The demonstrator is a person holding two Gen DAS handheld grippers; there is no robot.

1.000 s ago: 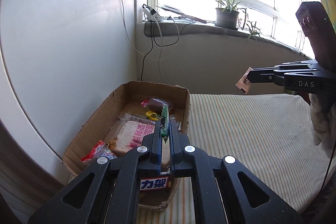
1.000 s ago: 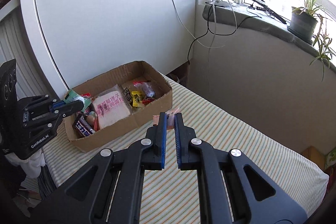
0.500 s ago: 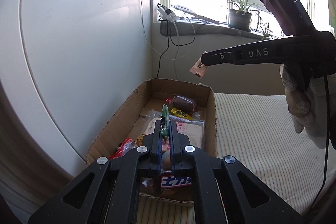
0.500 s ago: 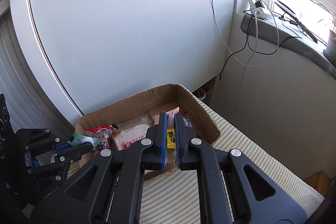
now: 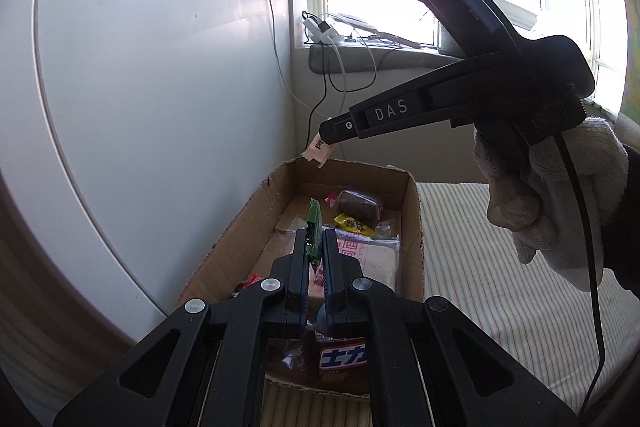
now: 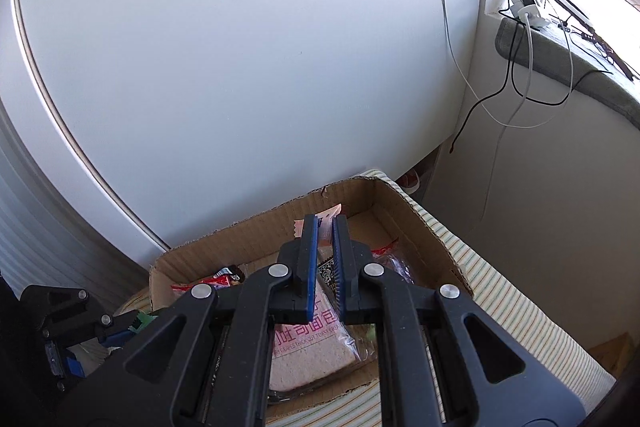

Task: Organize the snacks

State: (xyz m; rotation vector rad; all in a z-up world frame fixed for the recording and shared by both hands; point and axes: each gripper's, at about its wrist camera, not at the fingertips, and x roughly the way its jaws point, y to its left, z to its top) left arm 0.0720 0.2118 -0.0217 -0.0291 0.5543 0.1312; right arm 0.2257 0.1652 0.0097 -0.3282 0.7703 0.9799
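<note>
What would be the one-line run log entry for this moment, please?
left gripper: shut on green snack packet | right gripper: shut on pale pink packet | both over open brown cardboard box

From my left claw (image 5: pixel 315 247) the cardboard box (image 5: pixel 414 223) lay at twelve o'clock on the striped tablecloth (image 5: pixel 480 267), with the cabinet wall (image 5: pixel 160 87) at nine and the windowsill (image 5: pixel 380 61) far beyond at one. In the box, the bread packet (image 5: pixel 370 259) lay in the middle, the dark cake (image 5: pixel 358 205) behind it at the far end, the chocolate bar (image 5: pixel 344 357) at the near end. My right claw (image 5: pixel 326 143) hung over the far rim; a small sachet (image 6: pixel 326 217) sat in it, and a thin packet (image 5: pixel 314 227) in my left.
</note>
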